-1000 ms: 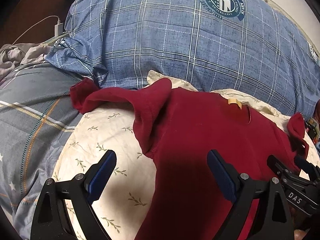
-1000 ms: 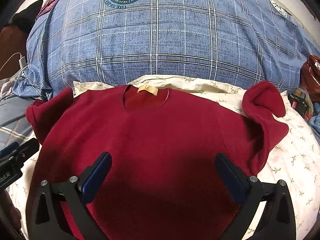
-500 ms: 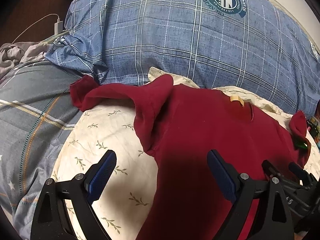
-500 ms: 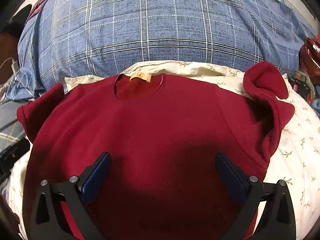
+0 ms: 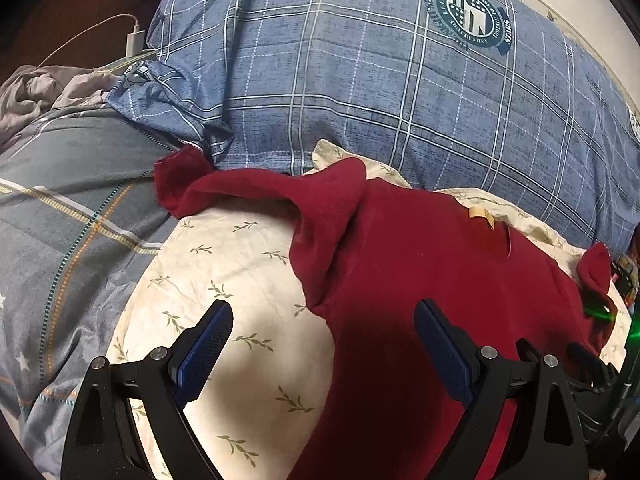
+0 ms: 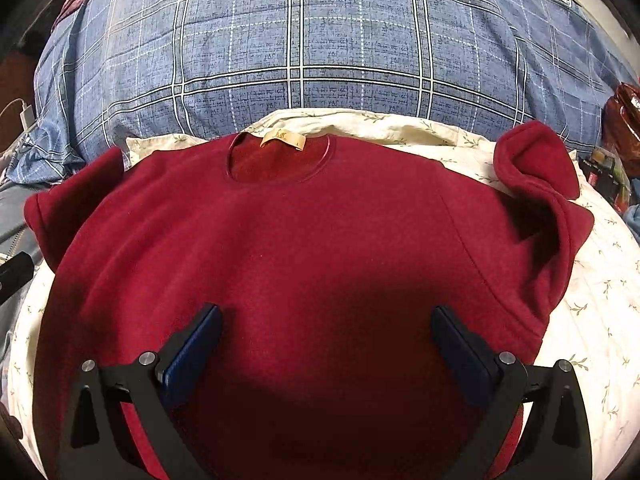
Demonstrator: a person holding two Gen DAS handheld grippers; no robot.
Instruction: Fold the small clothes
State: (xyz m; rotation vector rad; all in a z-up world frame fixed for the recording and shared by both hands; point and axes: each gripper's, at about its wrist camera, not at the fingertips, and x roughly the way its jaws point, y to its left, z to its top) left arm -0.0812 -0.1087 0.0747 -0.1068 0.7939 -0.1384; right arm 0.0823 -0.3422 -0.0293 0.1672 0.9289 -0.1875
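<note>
Red sweater (image 6: 320,248) flat on leaf-print pillow (image 5: 224,264), blue plaid duvet (image 6: 304,52) behind, both hand-held grippers (image 5: 322,344) (image 6: 326,344) spread apart, empty.

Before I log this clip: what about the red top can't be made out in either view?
- Red top's hem: both views, cut off by the bottom edge and both grippers' frames.
- Neck label text: right wrist view, too small.
- Its right sleeve: left wrist view, squeezed at the fisheye edge.

One red sweater (image 6: 304,248) lies on one cream leaf-print pillow (image 5: 224,264). One blue plaid pillow (image 6: 320,52). Two grippers, left gripper (image 5: 322,344) and right gripper (image 6: 326,344).
</note>
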